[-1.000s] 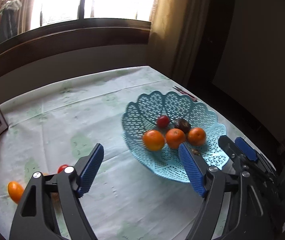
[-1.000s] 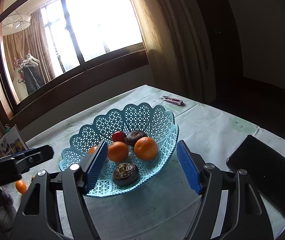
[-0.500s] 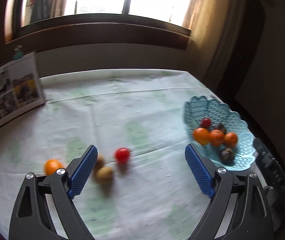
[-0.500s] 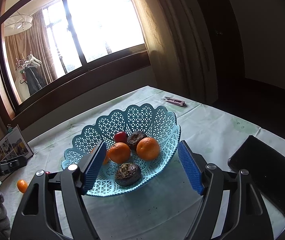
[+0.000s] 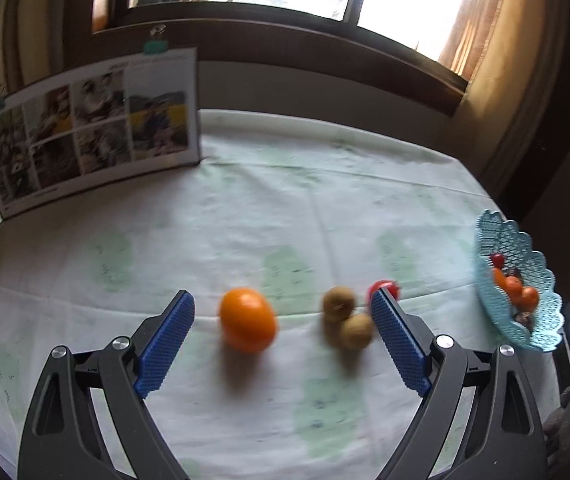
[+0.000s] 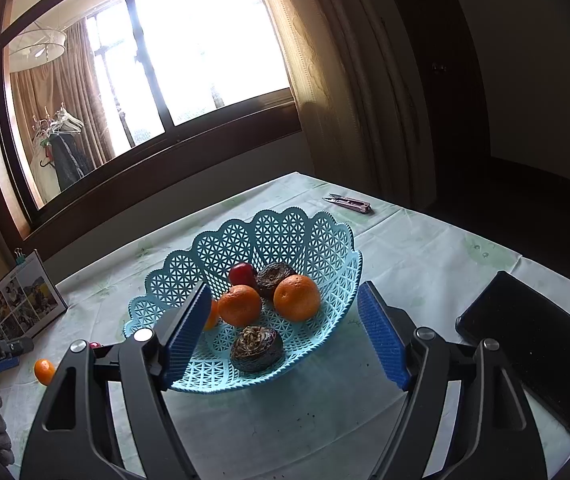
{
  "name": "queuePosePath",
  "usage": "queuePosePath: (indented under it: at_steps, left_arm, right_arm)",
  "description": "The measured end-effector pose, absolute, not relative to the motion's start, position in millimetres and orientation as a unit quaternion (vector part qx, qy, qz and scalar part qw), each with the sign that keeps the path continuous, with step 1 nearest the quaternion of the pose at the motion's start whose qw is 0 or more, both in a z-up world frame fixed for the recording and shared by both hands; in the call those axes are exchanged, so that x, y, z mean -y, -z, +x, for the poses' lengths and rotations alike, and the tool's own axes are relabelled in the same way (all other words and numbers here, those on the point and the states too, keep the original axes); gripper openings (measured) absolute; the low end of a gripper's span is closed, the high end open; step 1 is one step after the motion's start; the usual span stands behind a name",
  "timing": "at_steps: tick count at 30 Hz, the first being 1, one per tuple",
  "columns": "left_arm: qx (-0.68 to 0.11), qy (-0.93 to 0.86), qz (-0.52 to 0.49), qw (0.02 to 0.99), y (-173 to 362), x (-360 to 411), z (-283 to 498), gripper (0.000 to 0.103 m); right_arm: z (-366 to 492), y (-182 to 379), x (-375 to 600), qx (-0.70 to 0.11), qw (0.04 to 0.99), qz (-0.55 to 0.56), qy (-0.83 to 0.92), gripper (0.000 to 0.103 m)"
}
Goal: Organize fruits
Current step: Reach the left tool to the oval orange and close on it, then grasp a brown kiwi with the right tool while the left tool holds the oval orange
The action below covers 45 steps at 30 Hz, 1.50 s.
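Note:
My left gripper (image 5: pixel 283 344) is open and empty, low over the tablecloth. An orange (image 5: pixel 248 319) lies between its fingers, with two brown kiwis (image 5: pixel 347 316) beside the right finger and a red tomato (image 5: pixel 383 288) partly hidden behind it. The blue lattice basket (image 6: pixel 325 248) holds oranges (image 6: pixel 297 297), a red fruit (image 6: pixel 243 274) and dark fruits (image 6: pixel 257 349); it also shows at the far right of the left wrist view (image 5: pixel 541 316). My right gripper (image 6: pixel 285 336) is open and empty, just in front of the basket. The loose orange (image 6: pixel 44 371) shows at the left.
A photo calendar (image 5: pixel 89 128) stands at the back left of the table. A black flat device (image 6: pixel 533 340) lies right of the basket. Small clippers (image 6: pixel 349 204) lie behind it. The table ends near the window wall and at the dark right side.
My left gripper has swung left from the basket to the loose fruits, which now lie between and beside its fingers. My right gripper has barely moved.

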State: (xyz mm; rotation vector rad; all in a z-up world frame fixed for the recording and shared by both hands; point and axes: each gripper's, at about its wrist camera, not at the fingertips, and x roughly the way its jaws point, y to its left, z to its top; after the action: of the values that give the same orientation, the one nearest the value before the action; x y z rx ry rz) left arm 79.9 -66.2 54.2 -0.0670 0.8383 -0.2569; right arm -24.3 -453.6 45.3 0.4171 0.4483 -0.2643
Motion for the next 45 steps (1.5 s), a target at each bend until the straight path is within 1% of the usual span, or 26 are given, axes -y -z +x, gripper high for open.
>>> queuePosePath:
  at_steps: [6, 8, 11, 12, 14, 16, 17, 18, 24, 34, 40, 42, 44, 45]
  left_arm:
    - [-0.423, 0.112, -0.037, 0.898, -35.3, 57.2, 85.1, 0.089]
    - [-0.428, 0.113, -0.031, 0.896, -28.5, 58.6, 87.7, 0.086]
    - [-0.442, 0.114, -0.020, 0.890, -18.0, 59.7, 92.4, 0.077]
    - [-0.449, 0.115, -0.019, 0.886, -13.5, 59.9, 94.3, 0.070]
    - [-0.447, 0.113, -0.014, 0.887, -11.0, 60.3, 94.9, 0.064]
    - [-0.447, 0.114, -0.011, 0.887, -11.3, 60.4, 94.7, 0.046]
    - [-0.448, 0.116, -0.013, 0.886, -11.8, 60.0, 94.8, 0.041]
    - [-0.449, 0.119, -0.017, 0.886, -12.6, 58.5, 94.4, 0.039]
    - [-0.437, 0.116, -0.020, 0.892, -22.5, 55.2, 89.1, 0.039]
    - [-0.407, 0.082, -0.020, 0.910, -46.0, 45.1, 80.5, 0.040]
    - [-0.400, 0.073, -0.013, 0.914, -49.8, 43.3, 79.2, 0.040]
    - [-0.401, 0.074, -0.016, 0.913, -49.8, 42.1, 79.4, 0.040]
    - [-0.401, 0.073, -0.016, 0.913, -50.2, 41.3, 79.6, 0.040]
    - [-0.401, 0.073, -0.018, 0.913, -50.3, 40.8, 79.5, 0.040]
  right_arm:
    - [-23.8, -45.0, 453.2, -0.220, 0.945, 0.204, 0.130, 0.077]
    - [-23.9, -45.2, 452.7, -0.220, 0.945, 0.202, 0.129, 0.077]
    - [-24.0, -46.2, 450.7, -0.219, 0.947, 0.197, 0.128, 0.077]
    - [-24.3, -46.9, 449.1, -0.217, 0.948, 0.193, 0.127, 0.077]
    - [-24.4, -48.5, 445.4, -0.215, 0.951, 0.184, 0.127, 0.077]
    - [-23.7, -51.0, 438.5, -0.215, 0.954, 0.168, 0.126, 0.077]
    - [-23.9, -52.9, 434.1, -0.215, 0.956, 0.161, 0.122, 0.077]
    - [-24.0, -54.9, 429.6, -0.215, 0.957, 0.154, 0.118, 0.077]
    - [-21.7, -71.6, 389.9, -0.218, 0.966, 0.127, 0.062, 0.077]
    - [32.6, -60.6, 299.5, -0.338, 0.927, 0.105, -0.121, 0.077]
    - [55.8, -49.5, 255.8, -0.376, 0.909, 0.079, -0.164, 0.077]
    - [61.2, -47.0, 249.1, -0.383, 0.905, 0.077, -0.170, 0.075]
    - [69.2, -43.6, 241.8, -0.394, 0.899, 0.076, -0.175, 0.069]
    - [72.1, -41.6, 239.1, -0.399, 0.897, 0.076, -0.177, 0.069]
